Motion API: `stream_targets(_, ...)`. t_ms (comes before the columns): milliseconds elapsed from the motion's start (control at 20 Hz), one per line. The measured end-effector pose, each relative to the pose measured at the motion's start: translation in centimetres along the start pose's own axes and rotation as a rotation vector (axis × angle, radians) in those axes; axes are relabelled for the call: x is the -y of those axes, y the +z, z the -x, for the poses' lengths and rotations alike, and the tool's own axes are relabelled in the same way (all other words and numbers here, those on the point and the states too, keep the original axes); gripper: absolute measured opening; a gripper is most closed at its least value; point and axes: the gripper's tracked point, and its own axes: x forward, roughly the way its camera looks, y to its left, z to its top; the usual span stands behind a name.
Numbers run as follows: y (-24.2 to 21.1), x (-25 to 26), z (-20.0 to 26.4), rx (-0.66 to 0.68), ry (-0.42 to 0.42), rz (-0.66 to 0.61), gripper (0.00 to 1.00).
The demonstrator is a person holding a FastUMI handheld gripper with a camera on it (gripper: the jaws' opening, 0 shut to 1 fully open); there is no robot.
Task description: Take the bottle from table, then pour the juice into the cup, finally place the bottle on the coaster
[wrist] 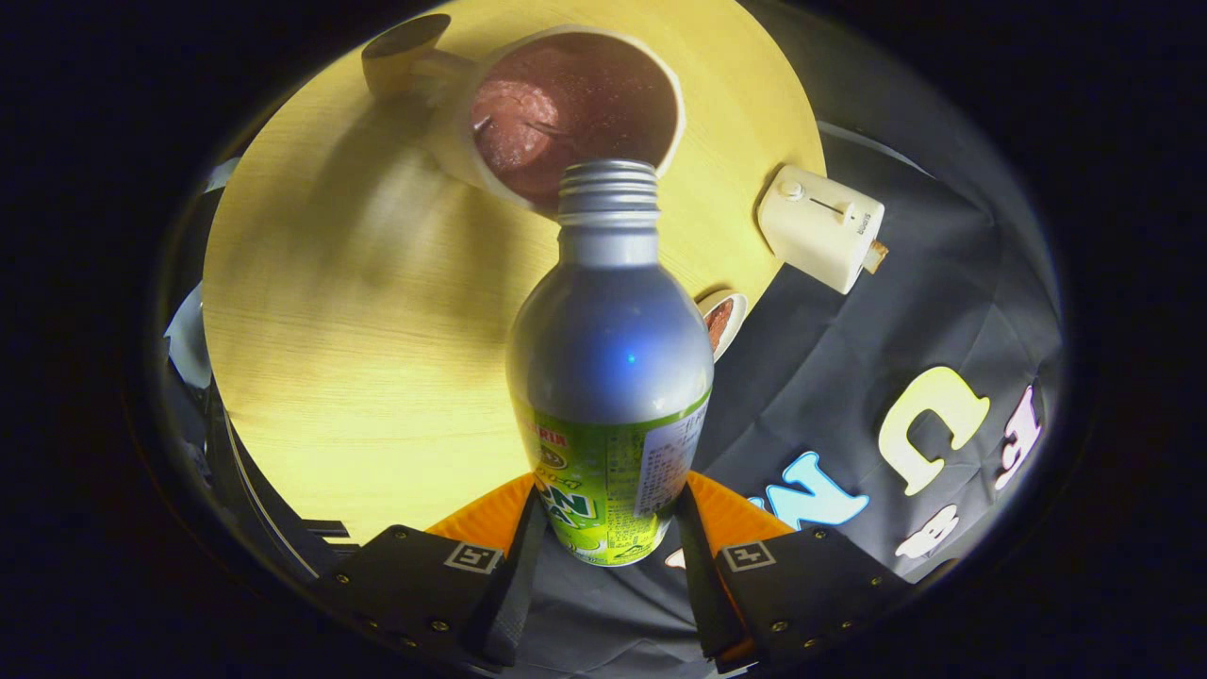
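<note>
My gripper (608, 528) is shut on a silver bottle (608, 349) with a green label, both fingers pressing its lower body. The bottle is tipped forward, its open threaded mouth (608, 184) reaching the near rim of a pale cup (566, 104) with a handle. The cup stands on a round yellow wooden table (358, 311) and holds reddish-brown liquid. A small round coaster (724, 321) with a brown centre lies on the table just right of the bottle's shoulder, partly hidden behind it.
A cream toaster (820, 226) with a slice in it sits at the table's edge, right of the cup. The black cloth wall (877, 321) lies beyond the table on the right. Bare tabletop spreads left of the bottle.
</note>
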Motion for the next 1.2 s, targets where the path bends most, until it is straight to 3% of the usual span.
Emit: stream_targets(1200, -0.8, 1.8, 2.1, -0.064, 0.007, 0.153, 0.70)
